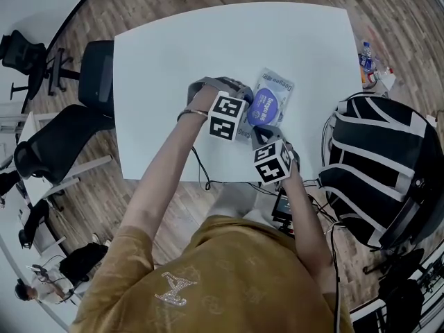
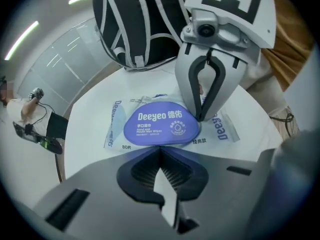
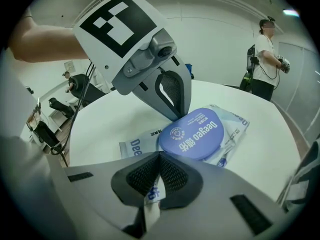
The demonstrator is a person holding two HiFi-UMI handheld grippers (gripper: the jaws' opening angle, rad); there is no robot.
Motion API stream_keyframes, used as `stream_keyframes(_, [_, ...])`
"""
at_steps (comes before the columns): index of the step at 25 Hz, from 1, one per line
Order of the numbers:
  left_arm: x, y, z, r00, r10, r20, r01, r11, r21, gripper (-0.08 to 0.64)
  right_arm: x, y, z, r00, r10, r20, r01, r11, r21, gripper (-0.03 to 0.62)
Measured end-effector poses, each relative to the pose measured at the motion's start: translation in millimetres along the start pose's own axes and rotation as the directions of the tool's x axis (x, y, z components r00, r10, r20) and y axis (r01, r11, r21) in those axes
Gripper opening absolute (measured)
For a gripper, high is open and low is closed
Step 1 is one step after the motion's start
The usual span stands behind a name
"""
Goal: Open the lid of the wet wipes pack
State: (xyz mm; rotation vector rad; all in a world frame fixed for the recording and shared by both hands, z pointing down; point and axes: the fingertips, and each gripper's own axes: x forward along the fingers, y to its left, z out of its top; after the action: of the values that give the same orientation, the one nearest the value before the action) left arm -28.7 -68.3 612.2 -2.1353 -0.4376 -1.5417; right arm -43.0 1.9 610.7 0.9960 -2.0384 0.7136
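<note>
now right gripper (image 3: 158,170) jaws clamped on wet wipes pack (image 3: 234,130), left gripper (image 2: 161,160) jaws together at lid (image 2: 162,124) rim

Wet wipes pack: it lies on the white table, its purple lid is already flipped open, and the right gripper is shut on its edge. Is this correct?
Not fully. The purple lid is closed, flat on the wet wipes pack, as the right gripper view shows. The rest holds: the pack lies on the white table and the right gripper is shut on its edge.
</note>
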Motion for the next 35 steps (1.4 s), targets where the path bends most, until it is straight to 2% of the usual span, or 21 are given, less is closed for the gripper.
stream_keyframes(4, [-2, 3, 5, 0.999, -0.01, 0.052, 0.012, 0.999, -0.04, 0.006, 1, 1, 1, 1.0, 0.003, -0.002, -0.003, 1.0, -0.004, 0.006])
stream_keyframes(8, [-7, 5, 15, 0.992, -0.01, 0.123, 0.014, 0.999, -0.032, 0.006, 1, 0, 2, 1.0, 0.01, -0.007, -0.01, 1.0, 0.0, 0.006])
stream_keyframes(12, [-2, 7, 15, 0.994, -0.018, 0.111, 0.019, 1.0, -0.009, 0.006, 1, 0, 2, 1.0, 0.023, -0.003, -0.023, 1.0, 0.01, 0.006])
stream_keyframes(14, [0, 5, 15, 0.993, -0.027, 0.117, 0.029, 0.999, -0.016, 0.006, -3, 0, 0, 1.0, 0.03, 0.0, -0.03, 0.999, -0.026, 0.007])
stream_keyframes(16, [1, 1, 19, 0.99, -0.035, 0.138, 0.039, 0.999, -0.021, 0.006, -16, -3, -5, 1.0, -0.001, 0.02, 0.002, 0.997, -0.081, 0.008])
stream_keyframes(17, [1, 2, 20, 0.989, -0.037, 0.142, 0.039, 0.999, -0.014, 0.006, -23, -8, -4, 0.999, -0.021, 0.039, 0.025, 0.995, -0.095, 0.024])
stream_keyframes(19, [-1, 3, 19, 0.989, -0.04, 0.139, 0.04, 0.999, 0.002, 0.006, -31, -19, -1, 0.997, -0.062, 0.051, 0.068, 0.991, -0.116, 0.178])
stream_keyframes(21, [0, 3, 18, 0.989, -0.042, 0.138, 0.042, 0.999, 0.003, 0.006, -32, -37, -1, 0.992, -0.119, 0.032, 0.123, 0.981, -0.15, 0.218])
stream_keyframes(23, [2, 2, 18, 0.989, -0.038, 0.142, 0.038, 0.999, 0.0, 0.006, -31, -55, 1, 0.989, -0.147, 0.021, 0.149, 0.978, -0.149, 0.218])
stream_keyframes(26, [1, 6, 17, 0.989, -0.026, 0.143, 0.026, 1.0, -0.003, 0.006, -27, -64, 6, 0.994, -0.107, -0.03, 0.101, 0.983, -0.155, 0.216])
stream_keyframes(30, [2, 5, 17, 0.989, -0.049, 0.142, 0.048, 0.999, 0.011, 0.006, -34, -76, 0, 0.991, -0.085, -0.106, 0.068, 0.985, -0.161, 0.216])
stream_keyframes(33, [-1, 5, 18, 0.988, -0.064, 0.143, 0.062, 0.998, 0.022, 0.006, -32, -77, -3, 0.993, -0.051, -0.109, 0.029, 0.982, -0.189, 0.216])
stream_keyframes(35, [-3, 5, 18, 0.988, -0.061, 0.144, 0.056, 0.998, 0.04, 0.006, -33, -78, -2, 0.993, -0.062, -0.097, 0.041, 0.977, -0.209, 0.216])
